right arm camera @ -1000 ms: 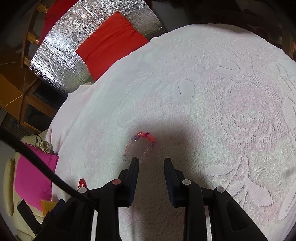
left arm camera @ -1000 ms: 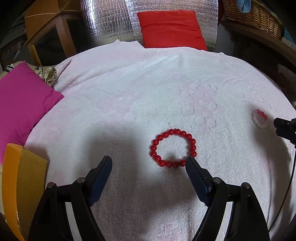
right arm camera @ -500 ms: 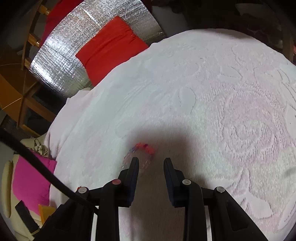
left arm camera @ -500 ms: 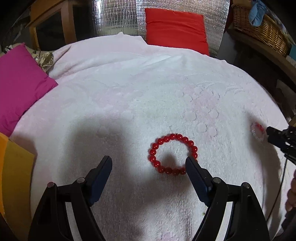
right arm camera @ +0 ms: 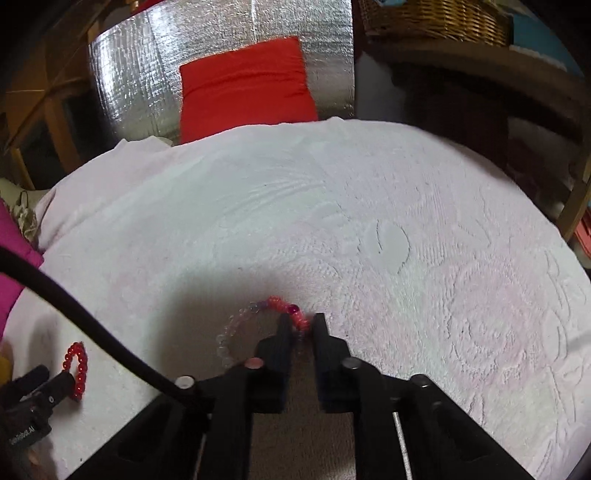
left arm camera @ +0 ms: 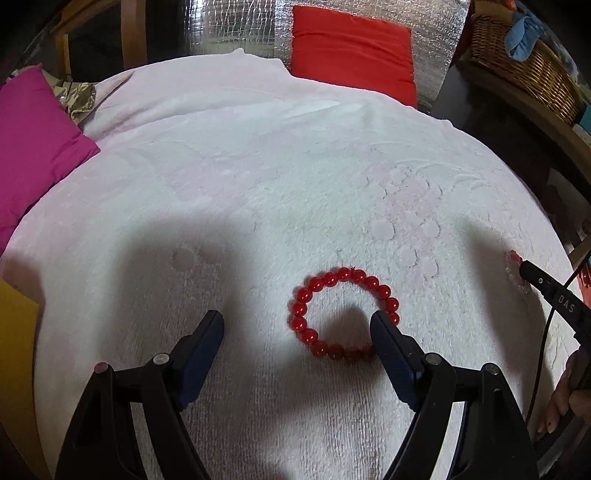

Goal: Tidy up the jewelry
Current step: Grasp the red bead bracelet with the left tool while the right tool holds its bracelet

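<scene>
Leftmost in the left wrist view, a magenta pillow (left arm camera: 33, 147) lies at the edge of the white embossed blanket (left arm camera: 258, 192) that covers the bed. Nearer and a little right, the left gripper (left arm camera: 297, 325) is spread wide just above the blanket, its two dark blue fingers (left arm camera: 203, 343) well apart. A red bead bracelet (left arm camera: 341, 314) lies flat as a closed ring on the blanket, mostly between the fingers but pushed toward the right one, whose tip overlaps the near right part of the ring. At the far side, a red pillow (left arm camera: 352, 51) leans on a silver quilted panel (left arm camera: 236, 26), and farther right a wicker basket (left arm camera: 524, 62) sits on a wooden shelf.

Over at the right edge of that view, the tip of the right gripper (right arm camera: 300, 321) reaches a second, pale bracelet. From the right wrist view, this clear and pink bead bracelet (right arm camera: 255, 325) lies on the blanket near the middle, its clear beads on the left and its pink and purple beads on the far right part. The right gripper is narrowed, its black fingers (right arm camera: 321, 332) on either side of the pink stretch of beads, which sits in the slim gap between them; whether they already press on it cannot be told. A black cable (right arm camera: 88, 317) crosses the left of this view, with the red bead bracelet beyond it at the near left.
</scene>
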Available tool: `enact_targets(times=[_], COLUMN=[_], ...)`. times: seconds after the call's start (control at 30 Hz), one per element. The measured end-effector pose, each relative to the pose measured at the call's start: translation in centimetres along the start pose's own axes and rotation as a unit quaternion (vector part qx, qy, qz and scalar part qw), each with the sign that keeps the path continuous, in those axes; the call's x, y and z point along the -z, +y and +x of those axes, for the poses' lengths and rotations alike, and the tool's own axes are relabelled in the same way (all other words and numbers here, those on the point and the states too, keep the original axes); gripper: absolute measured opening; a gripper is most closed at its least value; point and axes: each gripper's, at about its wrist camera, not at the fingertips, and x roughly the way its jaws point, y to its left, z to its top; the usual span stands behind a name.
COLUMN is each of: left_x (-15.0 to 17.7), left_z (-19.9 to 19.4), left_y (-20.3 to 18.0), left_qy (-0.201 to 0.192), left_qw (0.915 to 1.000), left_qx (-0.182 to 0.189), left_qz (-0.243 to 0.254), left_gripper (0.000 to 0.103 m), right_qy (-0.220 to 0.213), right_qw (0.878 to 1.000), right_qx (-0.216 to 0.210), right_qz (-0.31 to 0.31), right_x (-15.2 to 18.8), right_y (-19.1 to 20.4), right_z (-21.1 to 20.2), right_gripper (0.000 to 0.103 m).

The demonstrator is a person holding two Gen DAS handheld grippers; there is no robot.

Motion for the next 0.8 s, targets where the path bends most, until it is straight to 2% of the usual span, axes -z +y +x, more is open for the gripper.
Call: enact_targets(times=[0.13,0.3,0.43,0.63,0.7,0.73,0.8], left_x=[-0.3,-0.2,-0.2,0.1,0.3,0.4,0.4], left_z=[0.1,0.2,0.9,0.8,0.7,0.6,0.6], left_y=[-0.1,-1.2,-1.7,-1.6,-1.5,-1.4,-1.2], left_qy=[-0.004,0.004,0.017,0.007,0.000,0.001,-0.002], left_qw=[0.9999,0.9986,0.9981,0.9979,0.9977,0.9976,0.9972], left_qx=[0.013,0.052,0.059,0.065,0.068,0.069,0.075], left_qz=[-0.001,0.010,0.009,0.005,0.006,0.006,0.002], left_gripper=[0.082,0.082,0.082,0.081,0.065,0.054,0.043], right_qy=[-0.004,-0.002,-0.002,-0.004,-0.003,-0.004,-0.006], right_qw=[1.000,1.000,0.999,0.999,0.999,0.999,0.999], right_qx=[-0.005,-0.020,-0.029,-0.033,-0.033,-0.033,-0.034], right_qz=[0.004,0.011,0.021,0.030,0.031,0.031,0.032], right_x=[0.3,0.5,0.5,0.4,0.4,0.4,0.3], right_y=[0.0,-0.1,-0.3,-0.5,-0.5,-0.5,-0.4], right_z=[-0.3,-0.5,-0.6,-0.9,-0.9,-0.9,-1.1], right_gripper=[0.010,0.010,0.010,0.010,0.010,0.010,0.010])
